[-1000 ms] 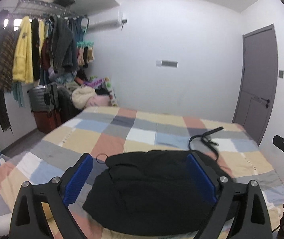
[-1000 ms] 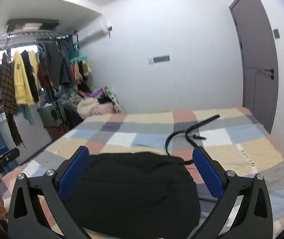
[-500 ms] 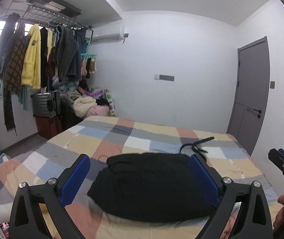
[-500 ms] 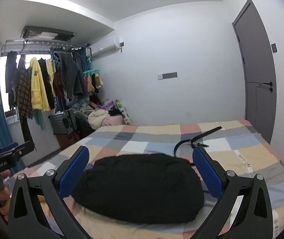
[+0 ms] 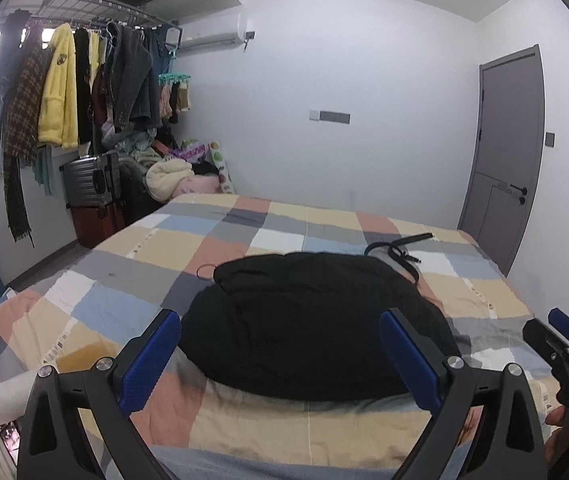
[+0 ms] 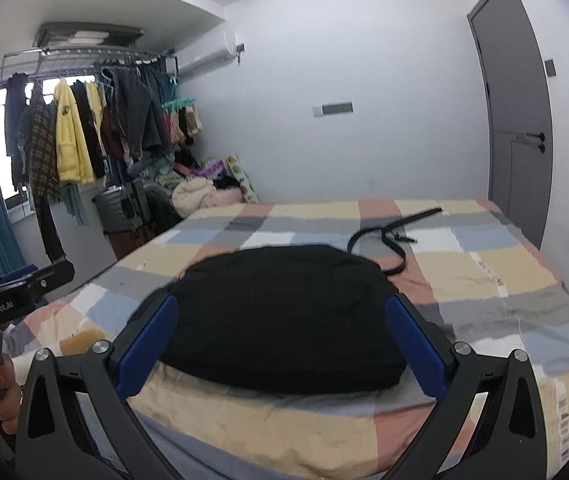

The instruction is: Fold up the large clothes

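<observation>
- On the bed point(image 5: 244, 224), straight ahead of both tools, we are facing the garment point(image 5: 308, 320), a black bundle with its long axis across us.
- We are holding the left gripper point(image 5: 280, 356) and right gripper point(image 6: 282, 344) wide and empty, neither one nearer.
- Behind it, a strap point(image 6: 388, 240) is lying on the checked cover; a rack point(image 5: 76, 80) is lining the left wall.
</observation>
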